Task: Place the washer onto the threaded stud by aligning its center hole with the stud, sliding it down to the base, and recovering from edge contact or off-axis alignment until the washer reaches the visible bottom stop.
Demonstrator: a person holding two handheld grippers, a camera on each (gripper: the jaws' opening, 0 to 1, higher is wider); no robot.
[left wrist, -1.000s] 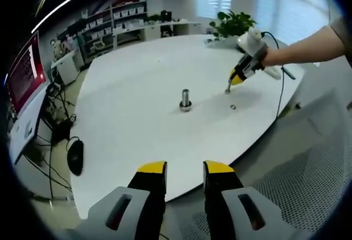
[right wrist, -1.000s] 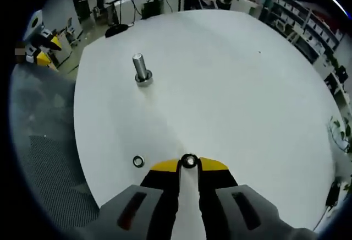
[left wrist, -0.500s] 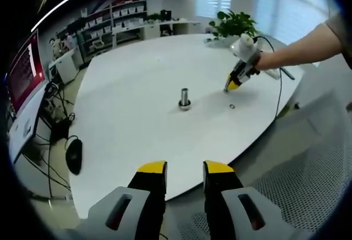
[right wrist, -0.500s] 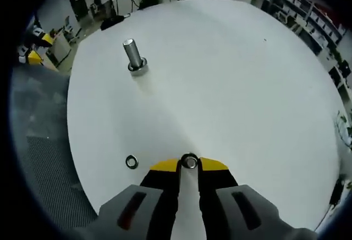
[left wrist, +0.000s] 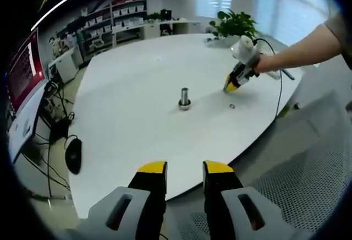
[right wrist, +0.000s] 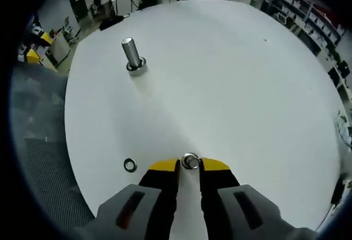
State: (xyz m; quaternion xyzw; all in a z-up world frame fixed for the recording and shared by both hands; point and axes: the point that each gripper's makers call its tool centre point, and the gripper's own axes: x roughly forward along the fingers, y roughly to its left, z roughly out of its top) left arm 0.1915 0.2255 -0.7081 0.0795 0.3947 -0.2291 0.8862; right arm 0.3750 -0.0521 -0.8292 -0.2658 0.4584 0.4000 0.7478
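Standing upright near the middle of the white table (left wrist: pixel 126 102), the threaded stud (left wrist: pixel 185 98) carried a collar at its base; in the right gripper view the stud (right wrist: pixel 132 55) sat at upper left, well apart from the right gripper (right wrist: pixel 190 165). Left of that gripper's yellow tips, a second washer (right wrist: pixel 130 165) lay flat on the table near its edge. The right gripper was clenched on a washer (right wrist: pixel 190 161), the ring pinched between the two tips with its hole facing the camera. In the left gripper view, a dark computer mouse (left wrist: pixel 72 154) lay at far left, off the table's edge. The left gripper (left wrist: pixel 184 168) hung off the near edge, jaws parted and grasping nothing. Further right, the right gripper (left wrist: pixel 233 83) pointed down over the table, the loose washer (left wrist: pixel 232 106) just beside it.
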